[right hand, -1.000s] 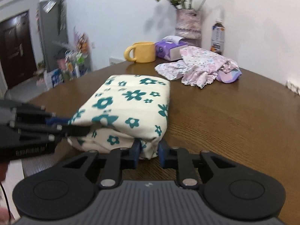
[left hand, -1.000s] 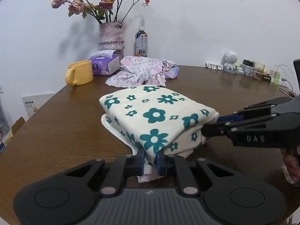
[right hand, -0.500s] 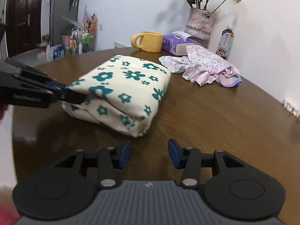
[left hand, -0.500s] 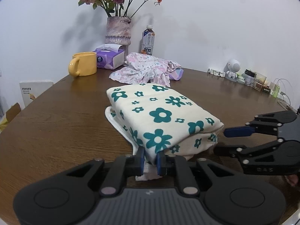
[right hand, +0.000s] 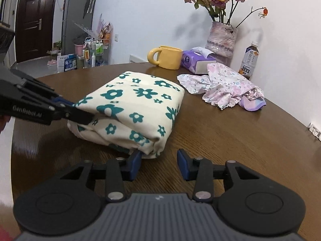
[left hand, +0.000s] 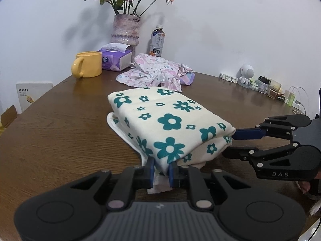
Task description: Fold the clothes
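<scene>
A cream garment with teal flowers (left hand: pixel 170 120) lies folded into a thick bundle on the brown table (left hand: pixel 60 132). My left gripper (left hand: pixel 161 170) is shut on the bundle's near corner. In the right wrist view the same folded garment (right hand: pixel 138 106) sits ahead, and my right gripper (right hand: pixel 159 161) is open, its left pad touching the bundle's near corner. The right gripper (left hand: pixel 234 142) also shows at the bundle's right end in the left wrist view. A crumpled pink floral garment (left hand: pixel 156 73) lies farther back.
At the back stand a yellow mug (left hand: pixel 87 64), a purple tissue box (left hand: pixel 115 59), a vase of flowers (left hand: pixel 125 29) and a drink bottle (left hand: pixel 157 41). Small items (left hand: pixel 264 84) line the far right edge. A hand (left hand: pixel 306 186) holds the right gripper.
My right gripper let go of the bundle's corner, opened and pulled back slightly. The left gripper kept its hold, and the bundle has settled on the table.
</scene>
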Tool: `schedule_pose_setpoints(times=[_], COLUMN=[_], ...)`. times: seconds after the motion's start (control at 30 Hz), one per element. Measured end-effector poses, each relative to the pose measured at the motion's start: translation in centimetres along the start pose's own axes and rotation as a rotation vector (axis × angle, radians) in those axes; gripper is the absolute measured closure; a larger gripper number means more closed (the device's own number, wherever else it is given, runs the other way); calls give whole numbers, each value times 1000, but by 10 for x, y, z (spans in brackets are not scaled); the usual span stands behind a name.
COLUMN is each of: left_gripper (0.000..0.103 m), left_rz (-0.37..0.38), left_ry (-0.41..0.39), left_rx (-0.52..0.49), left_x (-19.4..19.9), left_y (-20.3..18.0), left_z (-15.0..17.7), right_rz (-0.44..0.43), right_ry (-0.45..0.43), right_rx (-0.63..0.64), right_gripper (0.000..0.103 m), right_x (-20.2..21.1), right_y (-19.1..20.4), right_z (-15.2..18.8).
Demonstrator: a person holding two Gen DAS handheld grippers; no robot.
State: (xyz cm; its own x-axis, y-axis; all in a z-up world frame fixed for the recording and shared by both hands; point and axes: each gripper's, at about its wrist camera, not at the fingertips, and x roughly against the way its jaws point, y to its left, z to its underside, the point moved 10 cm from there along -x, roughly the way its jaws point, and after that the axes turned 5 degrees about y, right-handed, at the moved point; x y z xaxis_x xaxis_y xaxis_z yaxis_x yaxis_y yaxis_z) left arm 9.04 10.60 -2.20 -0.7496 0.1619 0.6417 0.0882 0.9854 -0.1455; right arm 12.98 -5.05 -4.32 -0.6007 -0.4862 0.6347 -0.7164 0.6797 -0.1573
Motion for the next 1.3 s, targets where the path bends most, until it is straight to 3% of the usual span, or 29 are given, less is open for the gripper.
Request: schedule_pose_setpoints(times=[0.33, 0.5, 0.77, 1.07, 1.3], left_gripper=[91, 91, 92, 92, 91], left_rz=[7, 4, 28, 33, 65], left_ry=[4, 8, 12, 0, -4], left_rx=[-26, -81, -114, -97, -162], left_x=[-1, -2, -4, -5, -14], left_y=[-2, -6, -7, -10, -31], left_z=[0, 0, 2, -1, -3], right_rz=[-9, -61, -143, -63, 10], right_ry=[-11, -17, -25, -41, -23], right_rx=[54, 34, -38, -186, -298], right_gripper=[64, 64, 82, 94, 94], right_x=[8, -4, -20, -22, 9], right_y=[-1, 1, -2, -10, -15], right_z=[-1, -6, -15, -19, 4])
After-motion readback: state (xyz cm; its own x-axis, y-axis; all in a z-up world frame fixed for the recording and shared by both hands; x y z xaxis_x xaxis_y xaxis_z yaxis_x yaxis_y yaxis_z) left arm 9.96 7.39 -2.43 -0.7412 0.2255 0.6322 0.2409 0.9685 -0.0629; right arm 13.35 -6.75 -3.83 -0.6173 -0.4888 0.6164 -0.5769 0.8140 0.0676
